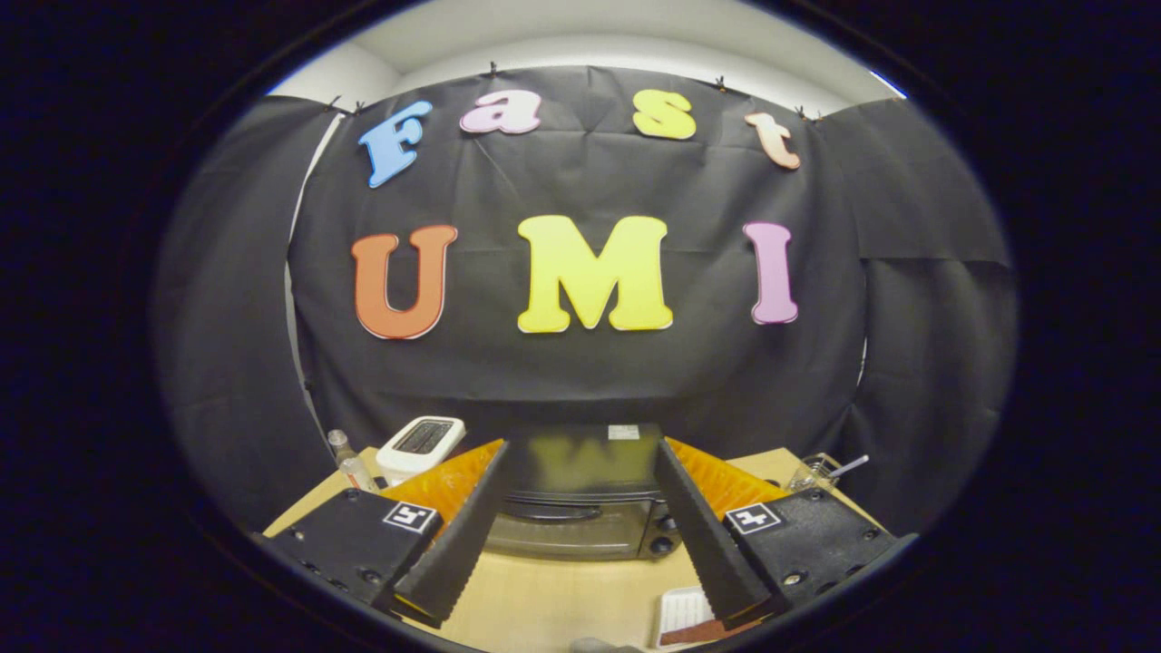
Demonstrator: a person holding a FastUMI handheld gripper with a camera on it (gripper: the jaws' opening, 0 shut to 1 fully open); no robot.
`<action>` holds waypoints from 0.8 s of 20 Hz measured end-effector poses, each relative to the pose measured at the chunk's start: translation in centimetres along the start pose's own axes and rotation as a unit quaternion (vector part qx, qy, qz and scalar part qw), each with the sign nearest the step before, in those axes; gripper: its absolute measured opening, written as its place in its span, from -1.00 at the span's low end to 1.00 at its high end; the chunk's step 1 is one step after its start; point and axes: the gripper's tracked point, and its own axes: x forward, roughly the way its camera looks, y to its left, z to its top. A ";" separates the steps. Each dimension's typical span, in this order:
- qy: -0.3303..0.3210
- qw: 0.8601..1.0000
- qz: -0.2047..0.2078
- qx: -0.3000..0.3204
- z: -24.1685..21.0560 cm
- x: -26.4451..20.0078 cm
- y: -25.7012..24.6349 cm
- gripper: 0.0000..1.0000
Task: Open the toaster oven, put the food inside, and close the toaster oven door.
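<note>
A black toaster oven point(580, 494) stands on the wooden table point(553, 594), straight beyond the fingers, its door shut and its handle point(553, 512) across the front. My gripper point(580, 449) hangs above the table in front of it, open wide, with nothing between the fingers. A white tray point(682, 612) holding a reddish-brown piece of food point(703, 632) lies on the table close under the right finger point(707, 535), partly hidden by it.
A white two-slot toaster point(421, 444) stands left of the oven, with a small clear bottle point(349, 462) beside it. At the table's far right sits a glass point(816, 472) with a utensil in it. Black cloth walls close the booth behind.
</note>
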 end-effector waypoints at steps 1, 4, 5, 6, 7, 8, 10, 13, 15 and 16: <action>0.007 1.000 0.001 0.003 -1.3 1.6 0.7 1.00; 0.035 0.999 -0.011 -0.003 -4.6 6.0 1.5 1.00; 0.044 0.999 -0.015 -0.007 -5.8 7.3 1.6 1.00; 0.054 0.998 -0.015 -0.007 -6.7 8.0 1.8 1.00; 0.063 0.998 -0.014 -0.007 -7.6 8.9 2.2 1.00; 0.068 0.998 -0.015 -0.011 -8.2 9.5 2.3 1.00; 0.086 0.996 -0.019 -0.013 -9.6 10.2 2.3 1.00; 0.091 0.996 -0.018 0.003 -10.2 9.7 2.3 0.99; 0.095 0.995 -0.021 0.005 -10.4 9.3 2.4 1.00; 0.095 0.995 -0.021 0.000 -10.4 9.1 2.4 1.00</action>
